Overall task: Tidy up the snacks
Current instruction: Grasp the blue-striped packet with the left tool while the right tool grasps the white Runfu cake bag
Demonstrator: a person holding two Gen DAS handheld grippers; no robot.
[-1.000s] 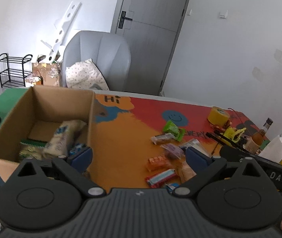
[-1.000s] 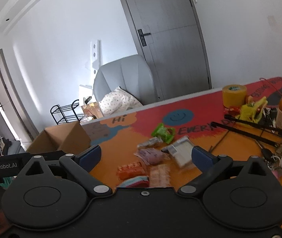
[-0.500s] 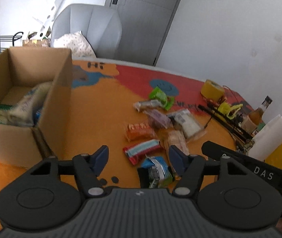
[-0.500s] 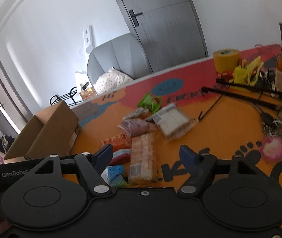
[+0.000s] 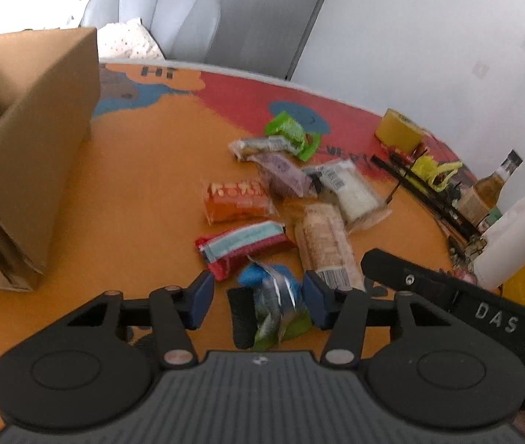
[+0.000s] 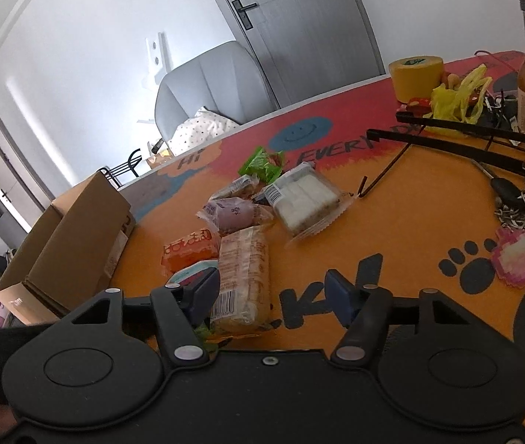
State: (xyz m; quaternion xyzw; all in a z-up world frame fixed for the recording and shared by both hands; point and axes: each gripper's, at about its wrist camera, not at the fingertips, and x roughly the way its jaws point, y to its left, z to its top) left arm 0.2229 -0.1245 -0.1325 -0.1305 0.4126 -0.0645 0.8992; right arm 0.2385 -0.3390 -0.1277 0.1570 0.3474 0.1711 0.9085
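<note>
Fingers closing, half spread: L round blue-green pkt, R round biscuit pack, neither pinched.

Left gripper and right gripper — jaws just closing, half-open.

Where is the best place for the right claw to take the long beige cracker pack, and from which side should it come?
Grip the long beige cracker pack across its narrow width, at the near end by the barcode. It lies flat, lengthwise away from the right claw, so coming from above with one pad on each long edge seems best. The jaws have just been closing; the pack sits between them, toward the left pad, not yet pinched.
</note>
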